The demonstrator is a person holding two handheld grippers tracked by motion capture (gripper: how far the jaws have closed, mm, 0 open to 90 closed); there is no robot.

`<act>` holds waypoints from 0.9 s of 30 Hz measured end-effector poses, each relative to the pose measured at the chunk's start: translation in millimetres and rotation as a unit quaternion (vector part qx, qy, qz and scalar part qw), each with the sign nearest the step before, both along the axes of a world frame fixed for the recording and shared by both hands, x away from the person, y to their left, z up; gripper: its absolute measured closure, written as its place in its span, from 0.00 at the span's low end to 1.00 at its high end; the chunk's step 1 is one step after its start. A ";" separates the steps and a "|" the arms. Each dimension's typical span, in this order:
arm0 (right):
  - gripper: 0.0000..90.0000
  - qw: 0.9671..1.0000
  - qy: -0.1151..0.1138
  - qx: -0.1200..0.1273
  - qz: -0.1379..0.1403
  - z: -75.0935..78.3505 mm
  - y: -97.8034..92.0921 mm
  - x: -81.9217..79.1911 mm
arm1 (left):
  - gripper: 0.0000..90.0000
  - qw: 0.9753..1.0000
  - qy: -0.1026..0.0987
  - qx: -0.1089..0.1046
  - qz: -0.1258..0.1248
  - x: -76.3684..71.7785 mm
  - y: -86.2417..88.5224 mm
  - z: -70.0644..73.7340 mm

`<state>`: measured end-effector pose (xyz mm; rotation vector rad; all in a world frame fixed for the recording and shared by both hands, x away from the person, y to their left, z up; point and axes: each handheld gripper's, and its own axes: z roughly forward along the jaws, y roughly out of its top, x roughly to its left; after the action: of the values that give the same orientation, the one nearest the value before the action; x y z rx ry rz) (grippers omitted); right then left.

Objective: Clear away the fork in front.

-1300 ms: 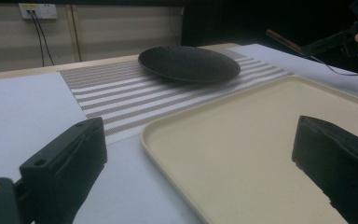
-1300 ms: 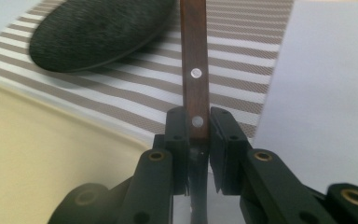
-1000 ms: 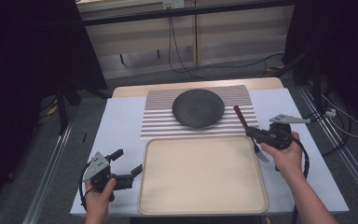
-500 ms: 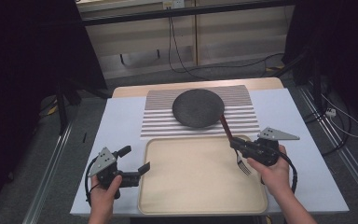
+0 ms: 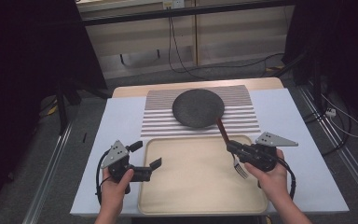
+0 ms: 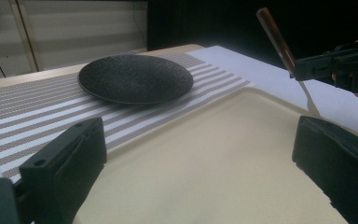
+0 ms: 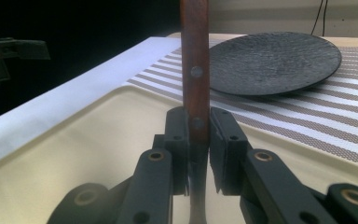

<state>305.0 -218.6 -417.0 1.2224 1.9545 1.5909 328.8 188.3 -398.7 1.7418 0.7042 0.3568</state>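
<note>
Up close — wood-handled fork (image 7: 195, 70), pebbled plate (image 7: 275, 60)

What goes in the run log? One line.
right gripper: shut on fork over tray | left gripper: open | plate: on placemat

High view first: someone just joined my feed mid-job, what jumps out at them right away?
The fork with its wooden handle, clamped in the right gripper and held above the right side of the cream tray, tines toward the person. Next, the dark round plate on the striped mat beyond the tray. The left gripper sits open at the tray's left edge, holding nothing.
</note>
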 end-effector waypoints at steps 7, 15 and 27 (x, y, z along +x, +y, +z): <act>0.87 1.000 -0.013 0.008 0.001 1.8 6.3 -0.7 | 0.03 1.000 -0.001 -0.004 -0.008 5.0 -15.1 5.0; 0.87 1.000 -0.019 0.008 0.007 0.9 15.3 -1.7 | 0.04 1.000 0.004 -0.001 -0.016 12.3 -35.9 6.7; 0.87 0.999 -0.034 -0.009 0.026 -1.5 37.2 -4.6 | 0.03 0.999 0.006 0.000 -0.037 19.9 -56.4 7.1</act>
<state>300.3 -181.4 -418.5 1.1040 1.9676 1.6141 348.7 131.9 -391.6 1.7653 0.6462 0.2964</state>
